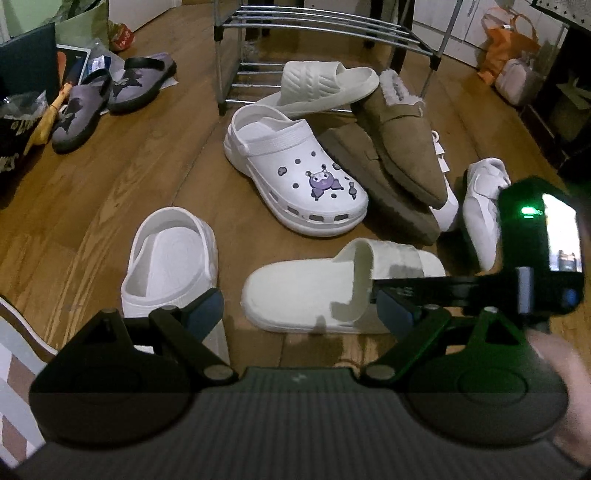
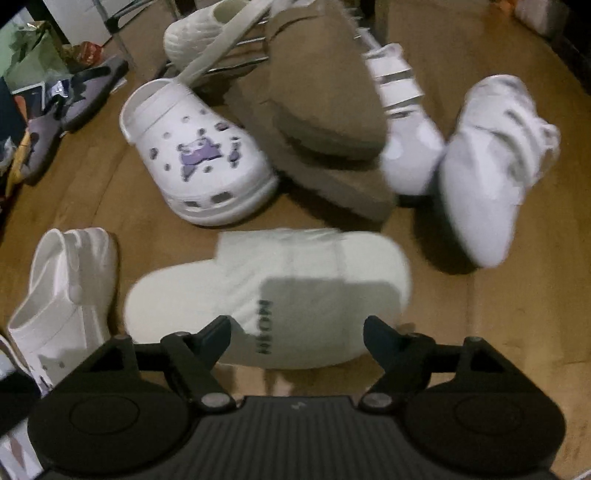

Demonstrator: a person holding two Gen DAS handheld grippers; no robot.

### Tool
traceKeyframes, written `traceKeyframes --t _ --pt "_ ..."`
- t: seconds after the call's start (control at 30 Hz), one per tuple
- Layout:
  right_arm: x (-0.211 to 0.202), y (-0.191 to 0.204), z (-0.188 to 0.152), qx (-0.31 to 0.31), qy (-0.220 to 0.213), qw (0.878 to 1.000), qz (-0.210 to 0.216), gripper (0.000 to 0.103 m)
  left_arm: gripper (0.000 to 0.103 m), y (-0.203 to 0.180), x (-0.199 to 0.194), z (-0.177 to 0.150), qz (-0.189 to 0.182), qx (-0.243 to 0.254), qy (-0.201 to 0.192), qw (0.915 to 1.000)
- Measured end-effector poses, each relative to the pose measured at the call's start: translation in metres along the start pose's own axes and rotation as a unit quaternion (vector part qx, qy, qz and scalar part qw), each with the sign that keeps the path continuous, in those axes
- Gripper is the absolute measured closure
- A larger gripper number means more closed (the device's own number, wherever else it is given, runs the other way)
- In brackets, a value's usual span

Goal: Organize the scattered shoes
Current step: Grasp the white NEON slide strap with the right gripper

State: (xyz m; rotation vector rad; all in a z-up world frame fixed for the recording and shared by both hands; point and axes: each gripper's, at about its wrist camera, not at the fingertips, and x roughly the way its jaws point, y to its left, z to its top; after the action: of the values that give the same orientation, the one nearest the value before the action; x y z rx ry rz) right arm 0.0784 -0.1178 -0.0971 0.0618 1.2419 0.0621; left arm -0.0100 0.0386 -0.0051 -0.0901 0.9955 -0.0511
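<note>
Shoes lie scattered on the wooden floor. A cream slide (image 1: 332, 291) (image 2: 280, 291) lies right in front of both grippers. My left gripper (image 1: 297, 312) is open just above its near edge. My right gripper (image 2: 297, 339) is open over the same slide; it shows in the left wrist view (image 1: 543, 251) at the right. A white clog with purple charms (image 1: 299, 173) (image 2: 199, 151), a plain white clog (image 1: 170, 258) (image 2: 62, 295), tan fur-lined slippers (image 1: 399, 147) (image 2: 325, 92), white strap sneakers (image 1: 484, 210) (image 2: 484, 166) and another cream slide (image 1: 321, 86) lie around.
A metal shoe rack (image 1: 325, 26) stands behind the pile, with the far slide leaning on its bottom shelf. A pair of grey-purple clogs (image 1: 110, 96) (image 2: 66, 107) lies at the left near bags and clutter. Orange and white bags (image 1: 513, 55) sit at the back right.
</note>
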Motion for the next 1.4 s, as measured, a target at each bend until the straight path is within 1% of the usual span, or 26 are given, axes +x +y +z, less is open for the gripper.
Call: traceKeyframes --t 0.03,0.1,0.13,0.17,0.2,0.23,0.27,0.3,0.37,0.4,0.43,0.5,0.53,0.57,0.63,0.7,0.8,0.83,0.87,0.93,0.97,1.03,1.07,1.17,1.27,1.4 --pt "0.003 0.005 -0.001 -0.015 -0.007 1.0 -0.01 0.005 0.012 -0.001 0.002 0.0 -0.004 0.004 0.005 1.0" --pt "0.002 0.007 -0.003 -0.042 -0.021 0.999 -0.012 0.005 0.011 -0.004 0.006 -0.001 -0.012 0.014 0.015 0.9997" --pt "0.0 0.003 -0.004 -0.047 -0.02 0.999 -0.007 0.014 0.011 -0.004 0.008 -0.002 -0.012 0.018 0.019 0.9996" --pt "-0.001 -0.001 -0.005 -0.046 -0.015 0.999 -0.004 0.033 0.011 -0.004 0.011 -0.002 -0.013 0.02 0.024 0.9994" --pt "-0.003 -0.01 -0.006 -0.032 0.0 0.999 0.018 0.04 0.011 -0.003 0.012 -0.003 -0.015 0.02 0.027 0.9993" --pt "-0.004 -0.02 -0.008 -0.016 0.013 0.999 0.045 0.059 0.011 -0.002 0.013 -0.003 -0.016 0.019 0.03 0.9992" --pt "-0.004 -0.027 -0.008 -0.004 0.028 0.998 0.055 0.085 0.011 -0.001 0.014 -0.004 -0.016 0.018 0.032 0.9992" --pt "-0.003 -0.033 -0.008 0.006 0.043 0.997 0.058 0.103 0.011 0.0 0.014 -0.004 -0.016 0.016 0.032 0.9992" --pt "-0.001 -0.044 -0.011 0.012 0.048 0.998 0.032 0.103 0.011 0.003 0.013 -0.005 -0.017 0.01 0.031 0.9993" --pt "-0.002 -0.048 -0.012 0.015 0.043 0.999 0.03 0.103 0.011 0.005 0.013 -0.005 -0.017 0.006 0.03 0.9994" --pt "-0.004 -0.053 -0.013 0.03 0.04 0.998 0.041 0.102 0.011 0.005 0.013 -0.005 -0.017 0.004 0.029 0.9994" --pt "-0.01 -0.053 -0.012 0.057 0.04 0.995 0.076 0.091 0.011 0.011 0.011 -0.004 -0.012 -0.01 0.023 0.9996" --pt "-0.014 -0.046 -0.011 0.057 0.04 0.994 0.083 0.066 0.011 0.014 0.009 -0.003 -0.009 -0.017 0.018 0.9996" --pt "-0.017 -0.034 -0.009 0.045 0.031 0.996 0.076 0.032 0.011 0.018 0.007 -0.002 -0.005 -0.027 0.011 0.9996" --pt "-0.021 -0.01 -0.006 0.018 0.005 0.999 0.05 0.013 0.011 0.027 0.0 0.0 0.003 -0.05 -0.006 0.9987" --pt "-0.021 0.012 -0.005 -0.005 -0.025 1.0 0.017 0.013 0.009 0.034 -0.005 0.001 0.009 -0.07 -0.02 0.9973" --pt "-0.003 0.034 -0.008 -0.047 -0.037 0.998 -0.03 0.009 0.008 0.041 -0.006 0.002 0.01 -0.084 -0.025 0.9961" --pt "0.008 0.034 -0.013 -0.055 -0.025 0.997 -0.042 0.017 0.008 0.042 -0.005 0.002 0.01 -0.084 -0.024 0.9961" --pt "0.021 0.031 -0.019 -0.061 -0.007 0.997 -0.051 0.018 0.008 0.042 -0.004 0.001 0.009 -0.082 -0.022 0.9963" --pt "0.022 0.01 -0.027 -0.035 -0.011 0.999 -0.023 0.02 0.008 0.043 -0.001 0.0 0.004 -0.082 -0.014 0.9966" --pt "0.021 0.004 -0.028 -0.029 -0.009 0.999 -0.019 0.021 0.008 0.044 0.001 -0.001 0.001 -0.082 -0.009 0.9966" --pt "0.013 -0.018 -0.029 -0.013 0.007 0.999 -0.037 0.022 0.008 0.044 0.004 -0.002 -0.005 -0.082 0.0 0.9966" --pt "0.008 -0.03 -0.03 -0.005 0.005 0.999 -0.036 0.022 0.008 0.044 0.005 -0.003 -0.006 -0.081 0.002 0.9967" --pt "-0.007 -0.055 -0.033 0.017 0.007 1.0 -0.007 0.022 0.008 0.042 0.005 -0.005 -0.005 -0.076 0.004 0.9971" --pt "-0.028 -0.066 -0.04 -0.012 -0.005 1.0 0.028 0.022 0.008 0.042 0.004 -0.005 -0.002 -0.076 0.004 0.9971" --pt "-0.044 -0.071 -0.046 -0.071 -0.017 0.997 0.035 0.021 0.008 0.037 0.004 -0.005 -0.002 -0.068 0.004 0.9977"
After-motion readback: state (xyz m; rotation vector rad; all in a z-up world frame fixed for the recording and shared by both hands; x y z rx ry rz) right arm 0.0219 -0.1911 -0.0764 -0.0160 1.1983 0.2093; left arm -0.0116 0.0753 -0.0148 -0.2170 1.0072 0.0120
